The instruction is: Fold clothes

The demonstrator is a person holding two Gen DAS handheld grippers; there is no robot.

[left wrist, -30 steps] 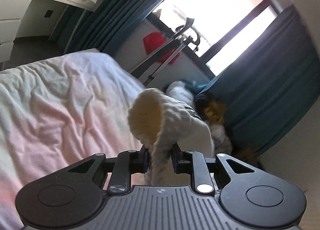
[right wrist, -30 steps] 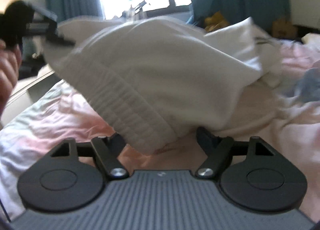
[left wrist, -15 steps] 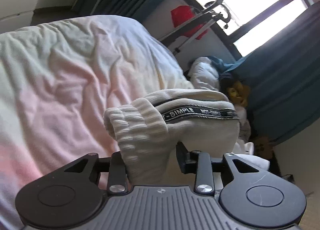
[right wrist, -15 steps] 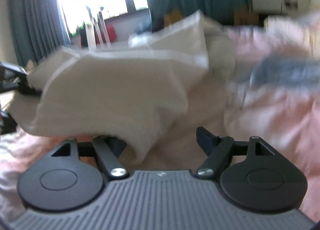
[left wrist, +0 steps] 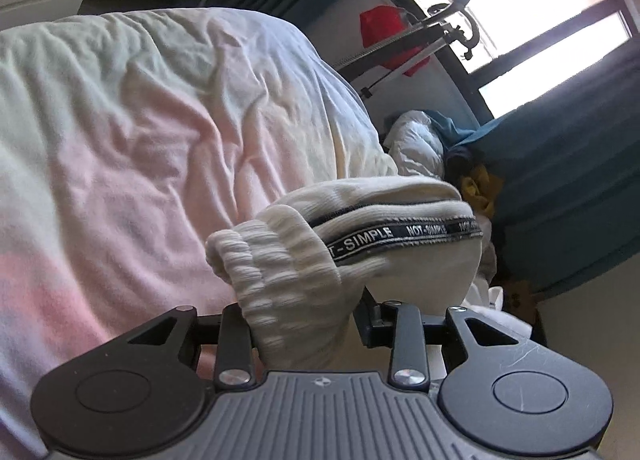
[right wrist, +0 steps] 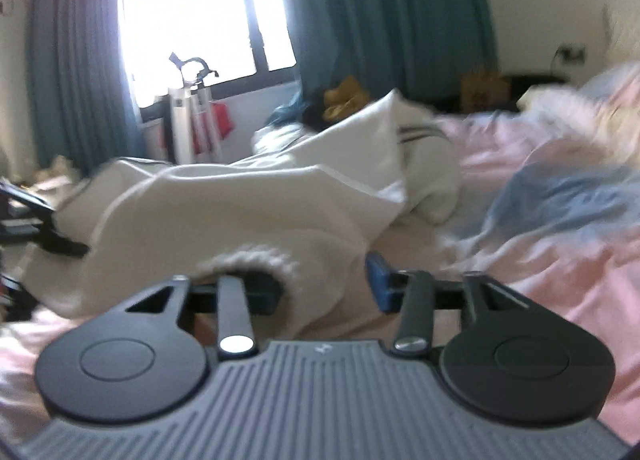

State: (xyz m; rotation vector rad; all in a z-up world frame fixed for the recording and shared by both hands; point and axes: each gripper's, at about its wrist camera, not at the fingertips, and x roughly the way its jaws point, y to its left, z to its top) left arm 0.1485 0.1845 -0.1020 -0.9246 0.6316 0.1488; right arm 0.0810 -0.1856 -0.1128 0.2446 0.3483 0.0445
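In the left wrist view, the left gripper (left wrist: 306, 320) has its jaws clamped on the ribbed cuff (left wrist: 280, 272) of a cream-white garment (left wrist: 400, 220); the knit fills the gap between the two fingers and bulges forward past them. A black band (left wrist: 404, 238) lettered "NOT-SIMPLE" runs from the cuff toward the right, ahead of the right finger. Beyond and to the left of the jaws lies the rumpled pink-and-white bedspread (left wrist: 140, 132), and farther ahead on the right are a pile of other clothes (left wrist: 420, 144), a drying rack (left wrist: 420, 40) with something red on it, the window (left wrist: 520, 0) and teal curtains (left wrist: 568, 188). In the right wrist view, which is blurred, the right gripper (right wrist: 324, 292) stands with its jaws spread apart; a second ribbed cuff opening (right wrist: 248, 260) of the same garment (right wrist: 240, 204) sits over the left finger, while the right finger (right wrist: 380, 280) stands free of the cloth, touching nothing. The garment stretches ahead and leftward from the jaws across the bed, and at the far left edge the left gripper (right wrist: 60, 244) can be seen holding its other end. To the right of the jaws is the pink and blue bedding (right wrist: 560, 220).
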